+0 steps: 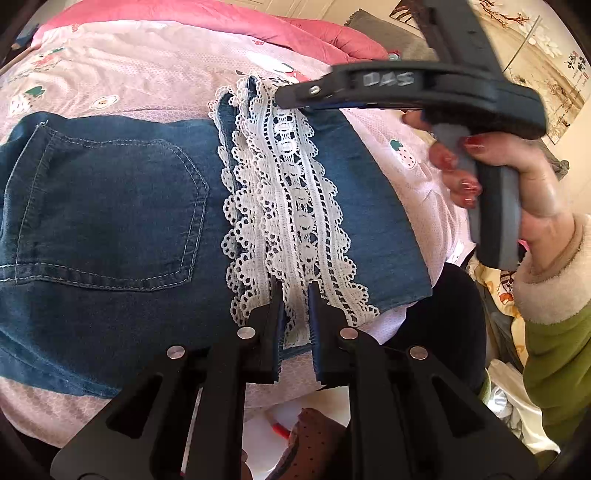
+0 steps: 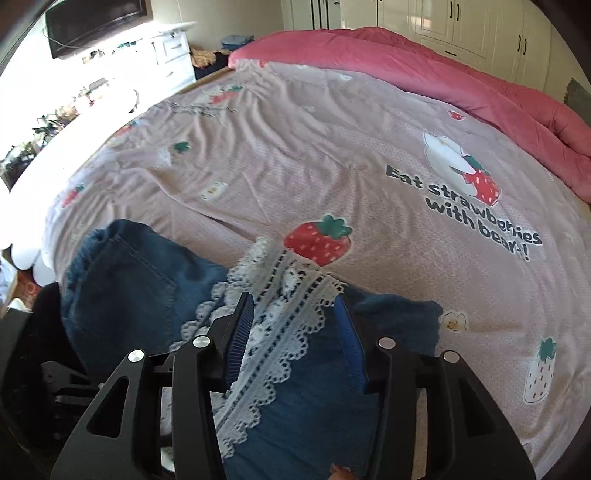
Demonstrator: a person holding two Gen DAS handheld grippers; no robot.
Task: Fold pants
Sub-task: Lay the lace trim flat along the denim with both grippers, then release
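Blue denim pants with a white lace hem lie folded on the bed. In the left wrist view my left gripper is shut on the near end of the lace hem, its fingers almost together with lace pinched between them. A hand holds my right gripper at the far end of the same hem. In the right wrist view the right gripper stands open. Its blue pads are well apart over the lace and denim, and do not press on them.
The pants rest on a pink strawberry-print bedsheet near the bed's edge. A red-pink quilt is bunched along the far side. White wardrobes and a dresser stand beyond. A dark rounded object and clutter lie below the bed edge.
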